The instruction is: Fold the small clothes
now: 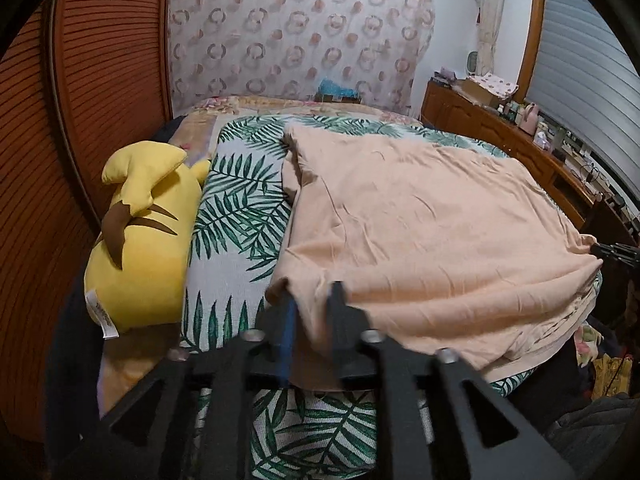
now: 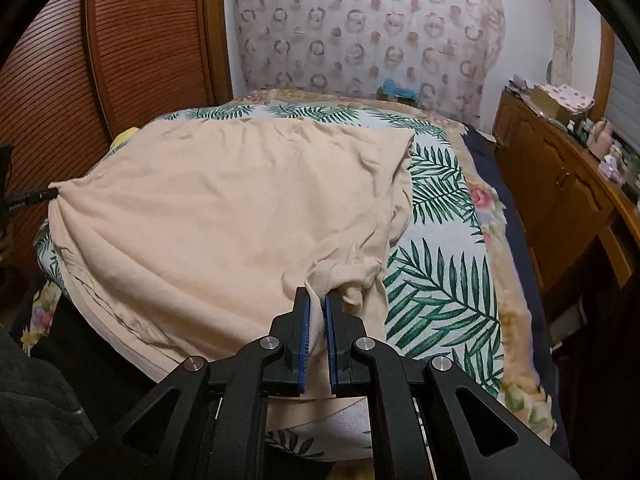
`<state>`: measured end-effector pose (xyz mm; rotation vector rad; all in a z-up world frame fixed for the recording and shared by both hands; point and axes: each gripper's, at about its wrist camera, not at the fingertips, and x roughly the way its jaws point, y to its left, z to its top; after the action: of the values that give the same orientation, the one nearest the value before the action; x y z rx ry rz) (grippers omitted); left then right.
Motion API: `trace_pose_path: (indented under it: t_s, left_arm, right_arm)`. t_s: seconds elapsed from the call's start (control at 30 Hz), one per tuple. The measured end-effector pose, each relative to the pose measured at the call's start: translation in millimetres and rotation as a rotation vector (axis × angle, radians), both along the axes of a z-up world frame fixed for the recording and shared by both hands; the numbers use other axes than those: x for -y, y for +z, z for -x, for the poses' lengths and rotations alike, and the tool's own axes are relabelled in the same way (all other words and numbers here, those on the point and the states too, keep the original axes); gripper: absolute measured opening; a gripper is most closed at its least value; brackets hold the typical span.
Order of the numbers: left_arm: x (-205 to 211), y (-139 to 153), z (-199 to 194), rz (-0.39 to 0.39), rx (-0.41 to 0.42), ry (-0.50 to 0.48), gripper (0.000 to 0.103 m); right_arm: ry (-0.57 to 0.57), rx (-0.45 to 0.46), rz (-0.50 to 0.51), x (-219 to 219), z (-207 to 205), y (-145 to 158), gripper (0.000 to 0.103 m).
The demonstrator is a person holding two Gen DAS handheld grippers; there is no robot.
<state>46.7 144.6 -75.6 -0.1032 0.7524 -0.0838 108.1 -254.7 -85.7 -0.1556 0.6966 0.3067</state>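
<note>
Peach garment (image 2: 224, 208) spread across leaf-print bedspread (image 2: 444, 280), near edge lifted. Right gripper (image 2: 316, 300) clamped tight on bunched cloth at 6 o'clock corner. Left gripper (image 1: 312, 292) at 9 o'clock corner, jaws parted a little, fabric draped between, pads not clearly pressing. Yellow plush toy (image 1: 140, 232) lying at bed's 9 o'clock edge

left gripper (image 1: 312, 292): blurred; whether its pads press the cloth cannot be told
peach garment (image 2: 224, 208): near edge hidden behind the gripper bodies
yellow plush toy (image 1: 144, 232): its face is turned away; only a sliver shows in the right view
dresser clutter (image 1: 532, 120): too small to name
label on toy (image 1: 102, 312): print unreadable
</note>
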Motion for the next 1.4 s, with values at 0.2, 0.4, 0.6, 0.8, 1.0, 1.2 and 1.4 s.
trace_pose_path:
  t_s: [0.2, 0.4, 0.6, 0.8, 1.0, 1.2, 1.4]
  left_arm:
    - [-0.4, -0.2, 2.5, -0.006, 0.010, 0.006, 0.053]
    - [-3.2, -14.9, -3.6, -0.009, -0.038, 0.044, 0.053]
    - [-4.9, -26.6, -3.3, -0.005, -0.072, 0.063, 0.053]
    - [-1.5, -34.8, -0.8, -0.009, -0.072, 0.080, 0.053]
    - [5.2, -37.3, 2.3, -0.033, -0.043, 0.101, 0.053]
    - [7.4, -36.0, 6.0, 0.037, -0.052, 0.037, 0.011]
    - [21.8, -11.9, 6.6, 0.110, 0.002, -0.026, 0.008]
  right_arm:
    - [0.007, 0.044, -0.003, -9.0, 22.2, 5.0, 0.013]
    - [0.003, 0.074, -0.004, -11.6, 32.1, 6.9, 0.042]
    - [0.020, 0.069, -0.010, -19.6, 31.9, 0.4, 0.045]
    - [0.051, 0.067, -0.012, -32.0, 30.4, -2.8, 0.045]
    - [0.066, 0.050, -0.022, -44.7, 24.9, -11.5, 0.052]
    - [0.070, 0.028, -0.022, -51.3, 20.0, -21.4, 0.053]
    - [0.053, 0.014, -0.042, -43.3, 15.9, -26.3, 0.053]
